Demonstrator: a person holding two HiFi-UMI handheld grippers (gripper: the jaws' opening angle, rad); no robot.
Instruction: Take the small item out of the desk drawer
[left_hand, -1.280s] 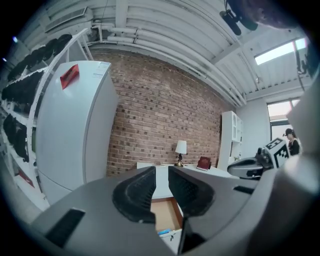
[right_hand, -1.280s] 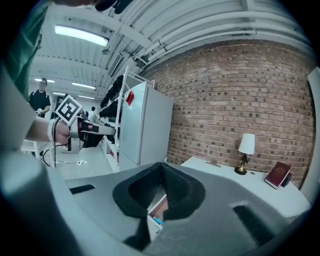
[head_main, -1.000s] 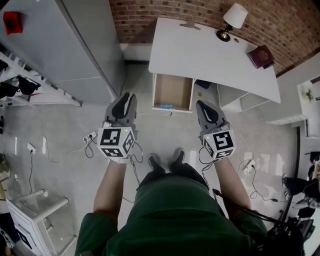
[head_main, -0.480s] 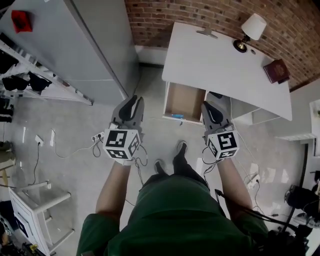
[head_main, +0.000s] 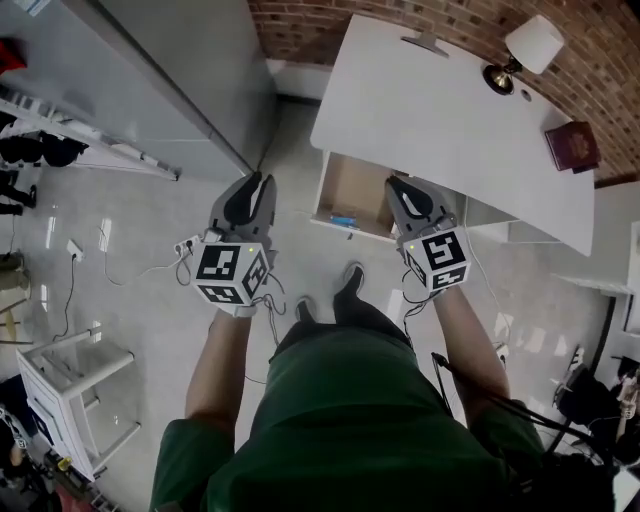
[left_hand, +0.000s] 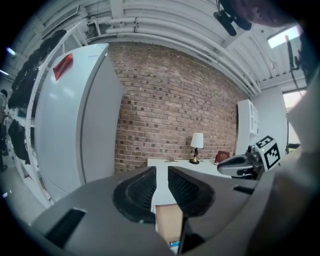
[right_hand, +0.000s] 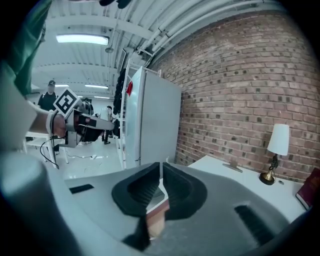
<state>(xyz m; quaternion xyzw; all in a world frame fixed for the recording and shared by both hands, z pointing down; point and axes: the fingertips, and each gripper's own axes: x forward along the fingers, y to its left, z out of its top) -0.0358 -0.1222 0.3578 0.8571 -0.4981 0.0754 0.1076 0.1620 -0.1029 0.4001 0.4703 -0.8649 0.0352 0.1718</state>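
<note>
The right hand-held gripper (head_main: 398, 186) shows a narrow slit. Its jaws have just been opening, empty, likely to admit the item. The left hand-held gripper (head_main: 257, 182) is slightly apart and empty. The small blue item (head_main: 343, 220), possibly flat, lies ahead of and below both grippers in the open drawer (head_main: 360, 185) under the worktop (head_main: 430, 100), nearer the right one.

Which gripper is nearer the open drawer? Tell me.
Right. The right gripper, jaws just opening and empty, hangs at the drawer's right front corner; the left gripper sits off to its left, over the floor.
</note>
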